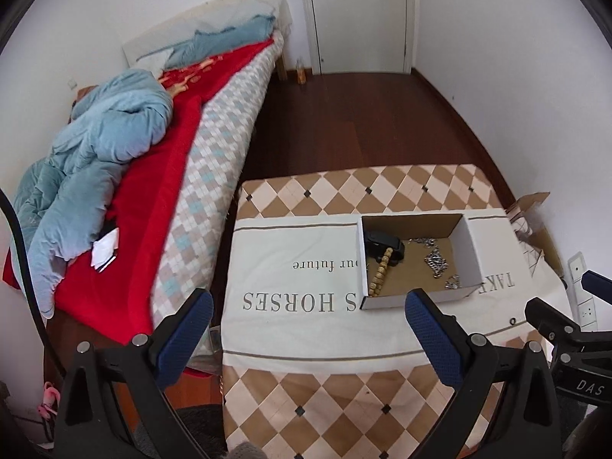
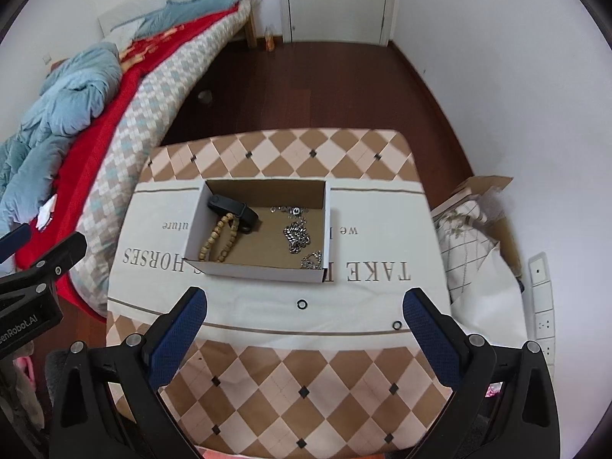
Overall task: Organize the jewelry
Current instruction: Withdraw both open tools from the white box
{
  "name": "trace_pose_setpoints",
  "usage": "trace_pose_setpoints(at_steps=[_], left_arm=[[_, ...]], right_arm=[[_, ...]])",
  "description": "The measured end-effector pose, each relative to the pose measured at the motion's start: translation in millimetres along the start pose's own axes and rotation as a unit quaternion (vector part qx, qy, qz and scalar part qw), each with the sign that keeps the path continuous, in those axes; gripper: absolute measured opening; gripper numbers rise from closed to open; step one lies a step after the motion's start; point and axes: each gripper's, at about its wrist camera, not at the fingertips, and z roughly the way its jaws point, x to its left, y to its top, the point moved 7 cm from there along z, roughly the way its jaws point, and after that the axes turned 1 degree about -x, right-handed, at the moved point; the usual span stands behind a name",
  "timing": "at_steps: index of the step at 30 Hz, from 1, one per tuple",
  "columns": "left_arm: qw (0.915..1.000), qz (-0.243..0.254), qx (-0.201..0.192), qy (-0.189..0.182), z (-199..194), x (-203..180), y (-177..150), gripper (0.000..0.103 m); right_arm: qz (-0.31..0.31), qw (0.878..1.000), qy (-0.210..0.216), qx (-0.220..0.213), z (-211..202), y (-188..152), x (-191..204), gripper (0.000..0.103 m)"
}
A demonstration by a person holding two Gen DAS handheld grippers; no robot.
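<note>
Both tools, left (image 1: 309, 308) and right (image 2: 305, 308), are held wide and empty. Two rings (image 2: 301, 303) lie on the table (image 2: 267, 367) outside the box (image 2: 264, 267); being small and flat, they could be flicked off by a closing pad.

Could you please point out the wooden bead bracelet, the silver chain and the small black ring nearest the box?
wooden bead bracelet (image 2: 218, 238), right wrist view, on its beaded loop.
silver chain (image 2: 296, 235), right wrist view, on its bunched links.
small black ring (image 2: 301, 304), right wrist view, on its rim.
</note>
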Motion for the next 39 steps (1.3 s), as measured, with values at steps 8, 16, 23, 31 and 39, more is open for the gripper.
trace_pose_setpoints(at_steps=[8, 16, 23, 31, 39], left_arm=[[0.9993, -0.006, -0.036, -0.012, -59, 6, -12, 0.103], [0.9973, -0.027, -0.068, -0.01, -94, 13, -21, 0.102], [0.9974, -0.026, -0.057, 0.035, -63, 8, -28, 0.103], [0.997, -0.016, -0.015, 0.074, 16, -13, -45, 0.103], [0.9946, 0.027, 0.062, 0.079, 106, -54, -73, 0.103]], right_arm=[[-0.007, 0.999, -0.009, -0.051, -65, -12, 0, 0.103], [-0.004, 0.996, 0.009, -0.086, -108, -18, 4, 0.103], [0.045, 0.994, 0.031, -0.096, -84, -25, -29, 0.103], [0.178, 0.984, -0.009, 0.009, 36, -86, -140, 0.065], [0.169, 0.984, -0.006, 0.059, 136, -119, -154, 0.063]])
